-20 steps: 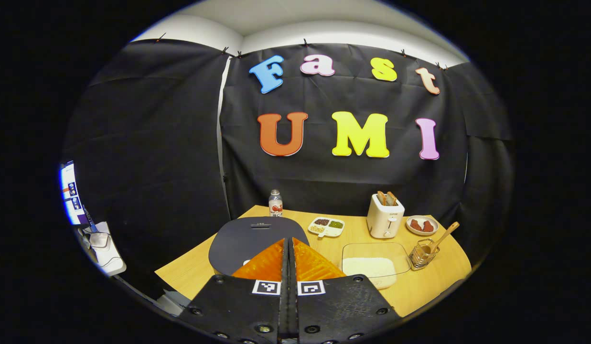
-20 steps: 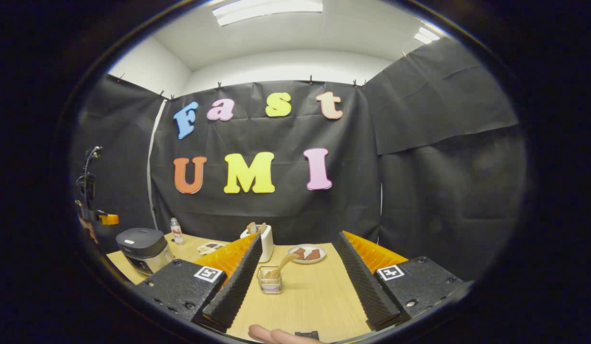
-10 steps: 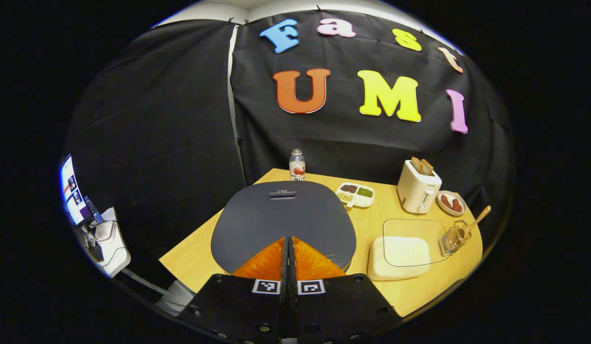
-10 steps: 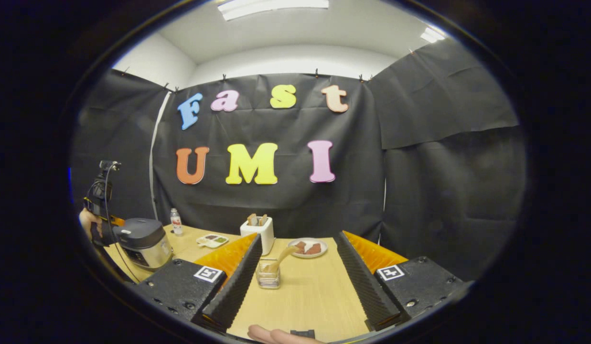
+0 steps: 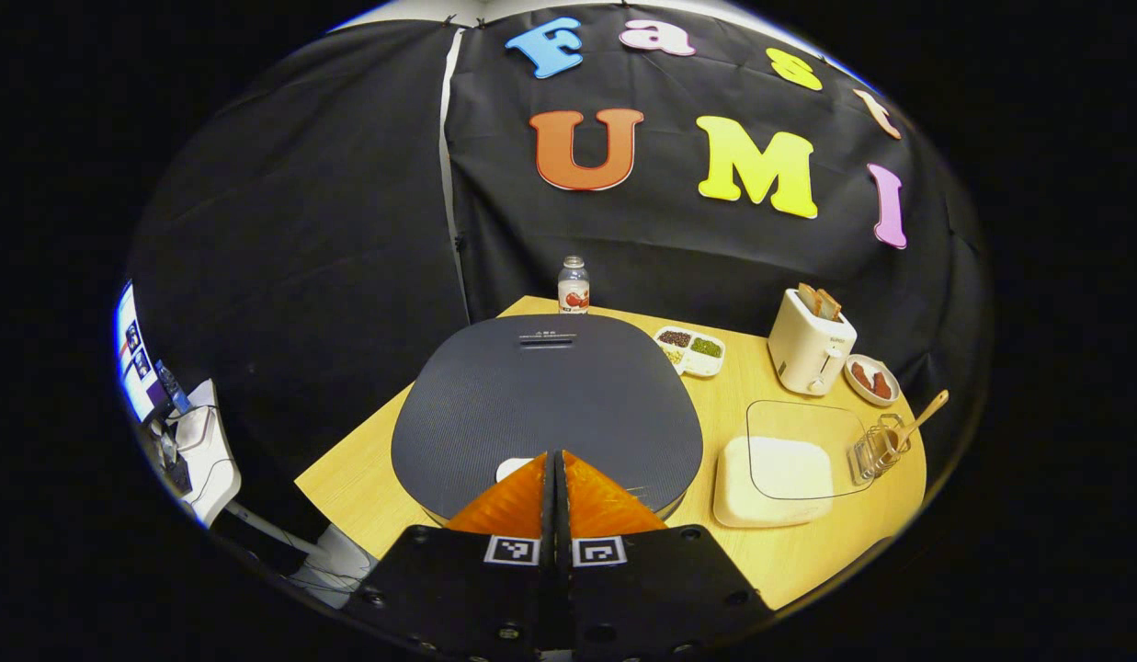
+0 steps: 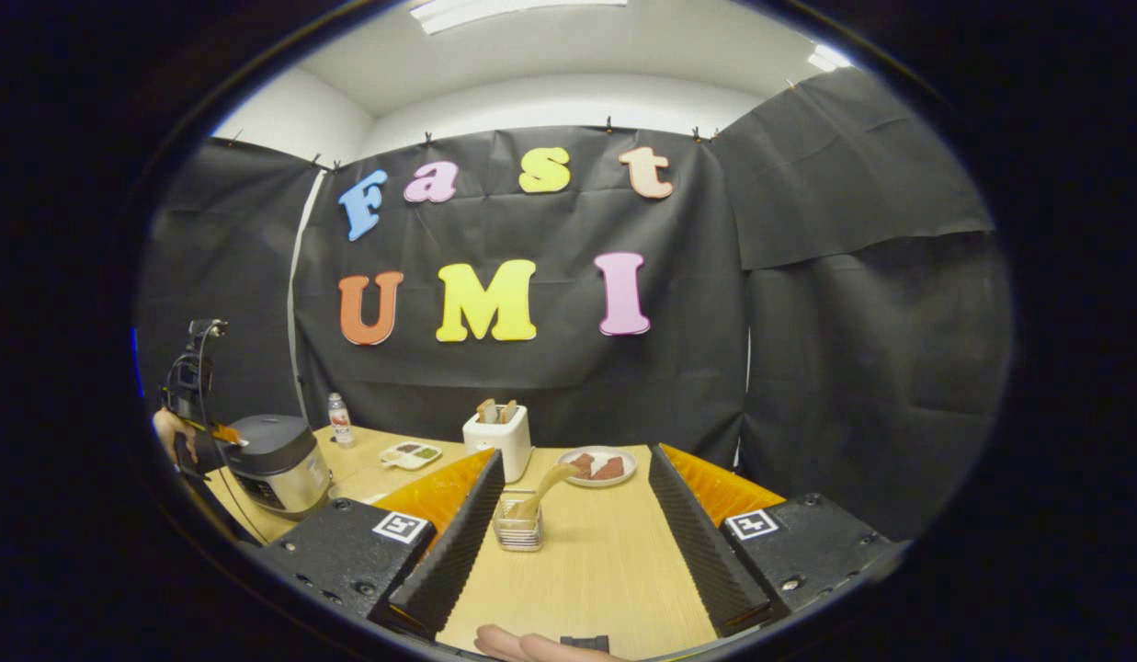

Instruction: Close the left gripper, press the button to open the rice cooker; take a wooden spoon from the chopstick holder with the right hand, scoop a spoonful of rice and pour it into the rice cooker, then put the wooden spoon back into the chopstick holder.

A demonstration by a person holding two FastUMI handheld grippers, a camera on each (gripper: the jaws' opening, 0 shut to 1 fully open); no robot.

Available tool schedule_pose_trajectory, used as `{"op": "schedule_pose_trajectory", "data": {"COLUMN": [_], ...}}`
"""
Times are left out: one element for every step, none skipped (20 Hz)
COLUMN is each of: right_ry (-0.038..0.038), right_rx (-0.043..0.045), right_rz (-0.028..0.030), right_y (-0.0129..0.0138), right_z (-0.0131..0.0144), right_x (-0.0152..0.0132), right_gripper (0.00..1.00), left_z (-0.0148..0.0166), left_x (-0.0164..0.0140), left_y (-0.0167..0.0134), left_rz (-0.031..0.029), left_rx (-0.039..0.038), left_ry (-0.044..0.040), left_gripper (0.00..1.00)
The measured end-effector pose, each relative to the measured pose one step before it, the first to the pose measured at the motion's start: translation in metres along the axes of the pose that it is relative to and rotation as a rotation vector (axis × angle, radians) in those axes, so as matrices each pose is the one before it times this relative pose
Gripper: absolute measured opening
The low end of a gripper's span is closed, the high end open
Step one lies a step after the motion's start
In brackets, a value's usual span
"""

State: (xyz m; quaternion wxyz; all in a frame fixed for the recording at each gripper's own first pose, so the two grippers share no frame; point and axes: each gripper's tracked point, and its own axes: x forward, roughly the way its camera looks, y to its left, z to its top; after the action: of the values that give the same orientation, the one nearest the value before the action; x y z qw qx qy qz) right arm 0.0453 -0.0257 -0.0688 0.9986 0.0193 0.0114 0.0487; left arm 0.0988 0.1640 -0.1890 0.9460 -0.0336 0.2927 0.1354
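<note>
The rice cooker (image 5: pixel 545 405) stands at the left part of the table (image 5: pixel 366 496) in the left gripper view, its dark lid down, directly under the left gripper (image 5: pixel 554 457), whose two fingers are pressed together with nothing between them. The tips are over a small pale button (image 5: pixel 511 467) at the near edge of the lid; whether they touch it, I cannot tell. If the tips come down beside the button, the lid will probably stay shut, and a hard push may slide the cooker toward the glass dish of rice (image 5: pixel 775 467) near it.

In the right gripper view, the right gripper (image 6: pixel 573 510) has its fingers wide apart and holds nothing. The chopstick holder (image 6: pixel 517 530) with the wooden spoon (image 6: pixel 540 489) stands between them, farther ahead. The holder looks light, so a careless pull on the tilted spoon may tip it.
</note>
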Motion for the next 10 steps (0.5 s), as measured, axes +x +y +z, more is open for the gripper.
{"op": "schedule_pose_trajectory", "data": {"right_ry": [0.00205,0.00332,0.00371,0.00225,0.00419,0.00712,0.00897,0.01306,0.01343,0.01132], "right_rx": [-0.00106,-0.00023,-0.00048,0.00069,0.00302,0.00649,0.00963,0.01115,0.01107,0.00617], "right_rz": [0.00041,-0.0021,-0.00211,-0.00438,-0.0055,-0.00479,-0.00252,-0.00255,-0.00053,0.00325], "right_y": [-0.00116,-0.00263,-0.00318,-0.00339,-0.00408,-0.00307,-0.00267,-0.00144,-0.0005,0.00015], "right_z": [-0.0022,-0.00151,-0.00273,-0.00117,-0.00321,-0.00228,-0.00353,-0.0028,-0.00325,-0.00179], "right_x": [0.00146,0.00115,0.00254,0.00221,0.00306,0.00354,0.00266,0.00285,0.0033,0.00166], "right_gripper": [1.0,0.96,1.0,0.96,0.96,0.96,1.0,0.96,1.0,0.96], "left_z": [-0.00044,-0.00141,-0.00595,0.00211,-0.00316,0.0016,0.00134,-0.0009,0.0023,0.00173], "left_x": [-0.0004,-0.00035,0.00136,-0.00311,0.00645,-0.00213,-0.00013,0.00003,-0.00144,-0.00006], "left_y": [0.00121,0.00071,0.00036,0.00107,-0.0015,0.00063,0.00013,0.00053,0.00114,0.00019], "left_rz": [-0.00401,-0.00259,-0.00391,-0.00324,-0.00147,0.00197,0.00219,0.0002,-0.0017,-0.00036], "left_rx": [0.01576,-0.00194,-0.00407,-0.0018,0.00502,0.00215,-0.00274,-0.00671,-0.0184,-0.02661], "left_ry": [-0.0001,0.0093,0.02259,-0.02098,0.01799,0.00024,-0.0045,0.00602,-0.00786,0.00019], "left_gripper": [0.0,0.0,0.0,0.0,0.0,0.0,0.0,0.0,0.0,0.0]}}
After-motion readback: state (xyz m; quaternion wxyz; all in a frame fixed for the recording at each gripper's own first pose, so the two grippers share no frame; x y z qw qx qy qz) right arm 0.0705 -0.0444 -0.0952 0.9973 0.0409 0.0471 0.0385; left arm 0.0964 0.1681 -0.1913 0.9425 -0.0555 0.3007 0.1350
